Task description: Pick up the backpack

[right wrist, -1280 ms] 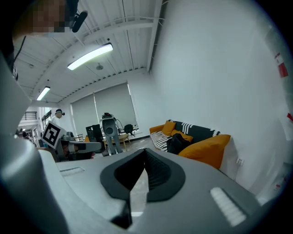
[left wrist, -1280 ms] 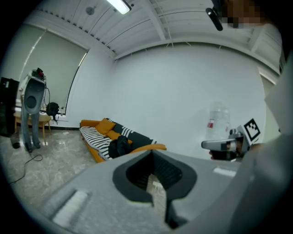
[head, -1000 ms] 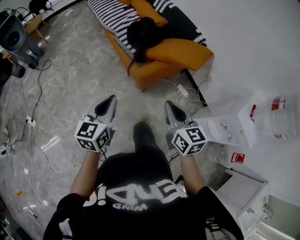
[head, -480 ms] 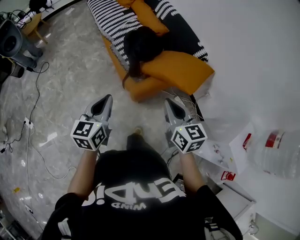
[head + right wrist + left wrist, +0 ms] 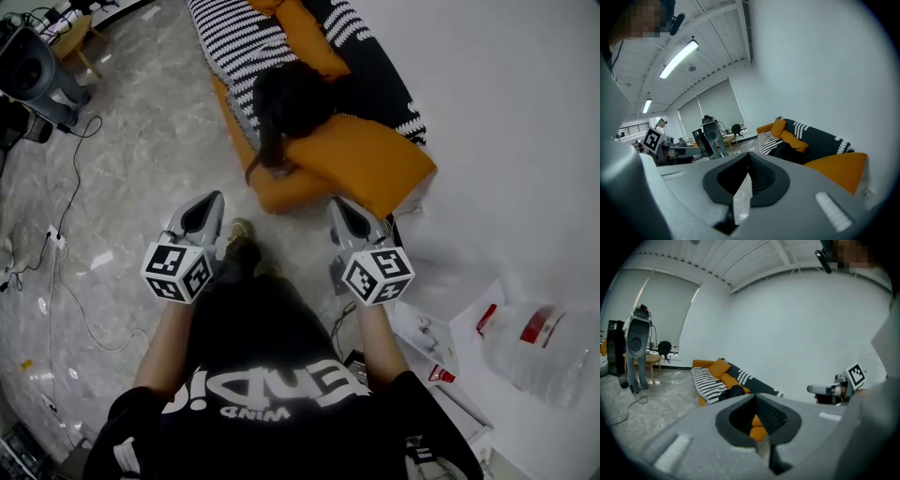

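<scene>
Approach step: the left gripper point(image 5: 216, 201) and right gripper point(image 5: 337, 207) are clenched empty short of the orange sofa point(image 5: 367, 161) bearing the black backpack point(image 5: 292, 94); next, close in and open jaws.

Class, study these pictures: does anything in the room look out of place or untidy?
Loose black and white cables straggle across the grey marble floor at left. The black backpack slumps on the orange sofa, a strap dangling over its front.
</scene>
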